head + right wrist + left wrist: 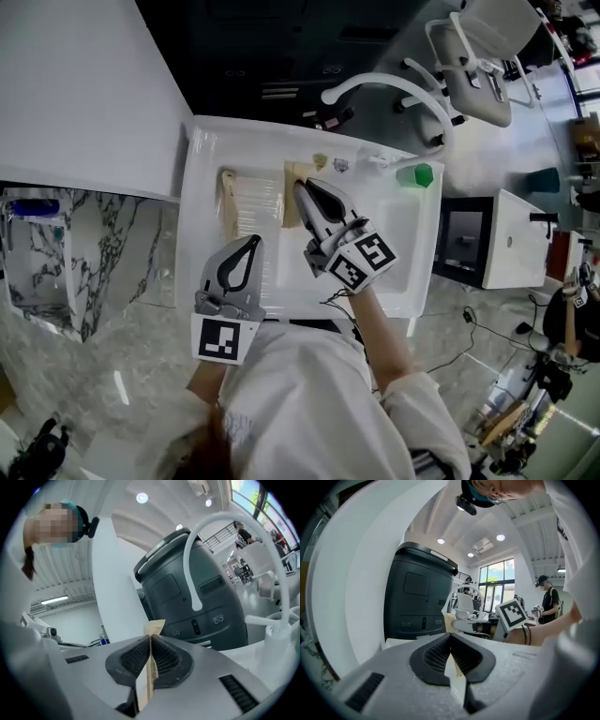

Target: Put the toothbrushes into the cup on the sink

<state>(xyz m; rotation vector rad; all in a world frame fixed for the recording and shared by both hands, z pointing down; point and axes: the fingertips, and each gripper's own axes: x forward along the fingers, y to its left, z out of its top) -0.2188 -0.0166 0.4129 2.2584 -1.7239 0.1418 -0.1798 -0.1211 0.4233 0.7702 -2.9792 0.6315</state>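
Head view, looking down: the white sink (192, 234) fills the middle of the frame, and the green cup (417, 175) sits on its upper right corner, just beside the base of the arched faucet (394, 89). The cup's inside is too small to read from here.

Only this view shows the cup. The gripper views look level instead, with a dark grey machine (417, 602) looming behind the sink.

Over the basin, the right gripper (300, 187) is clenched on a card-backed toothbrush pack (291, 176) at centre frame. Its own view confirms it: the ribbed pads pinch the tan card, and the crimped top edge (153, 627) pokes above the jaws, with the faucet curving at upper right.

The left gripper (253, 241) points at a second toothbrush pack (246, 202) in the left of the basin. From overhead, contact there is hard to judge. The left gripper view settles it: the jaws are clamped on a pale card edge (457, 677), with most of that pack hidden behind the gripper body.

Both packs are still well left of the cup.
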